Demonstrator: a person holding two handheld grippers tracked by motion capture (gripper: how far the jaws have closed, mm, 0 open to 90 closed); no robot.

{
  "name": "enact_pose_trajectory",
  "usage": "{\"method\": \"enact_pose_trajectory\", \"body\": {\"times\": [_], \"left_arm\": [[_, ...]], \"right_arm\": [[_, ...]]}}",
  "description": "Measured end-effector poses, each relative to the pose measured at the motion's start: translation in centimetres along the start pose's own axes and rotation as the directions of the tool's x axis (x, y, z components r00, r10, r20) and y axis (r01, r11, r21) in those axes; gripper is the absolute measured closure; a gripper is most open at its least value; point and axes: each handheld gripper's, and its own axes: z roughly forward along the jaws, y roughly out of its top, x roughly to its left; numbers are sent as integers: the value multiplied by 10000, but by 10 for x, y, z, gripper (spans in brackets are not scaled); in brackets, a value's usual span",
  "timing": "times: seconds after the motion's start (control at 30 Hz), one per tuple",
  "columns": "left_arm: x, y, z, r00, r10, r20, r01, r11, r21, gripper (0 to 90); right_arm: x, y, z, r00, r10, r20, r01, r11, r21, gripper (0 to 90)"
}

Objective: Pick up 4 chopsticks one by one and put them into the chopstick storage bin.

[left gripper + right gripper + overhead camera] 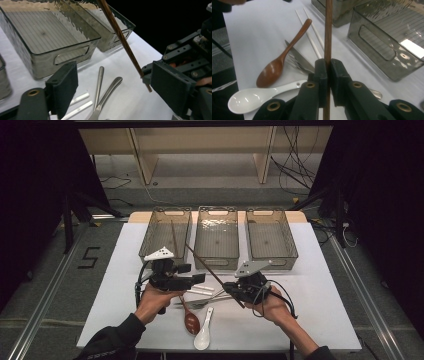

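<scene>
On the white table (320, 320), before three smoky bins, a long dark-brown wooden chopstick (210, 270) slants up toward the left bin. The right tongs (327, 75) pinch its lower end; the left tongs (200, 279) stand spread, holding nothing.

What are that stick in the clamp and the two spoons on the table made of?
The stick looks like dark wood, with a streaky brown grain. The brown spoon seems to be smooth varnished wood. The white spoon is glossy, probably ceramic or possibly plastic.

Chopstick (327, 30) top — cut off by frame edge.
</scene>
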Motion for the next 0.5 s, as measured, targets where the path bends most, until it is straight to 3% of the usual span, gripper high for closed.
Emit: {"method": "enact_pose_trajectory", "body": {"times": [0.5], "left_arm": [[-4,-2,7,9969,-121,783,123,9999,-14,483]], "right_arm": [[11,6,10,9996,-20,-279,11,9995,-306,849]]}}
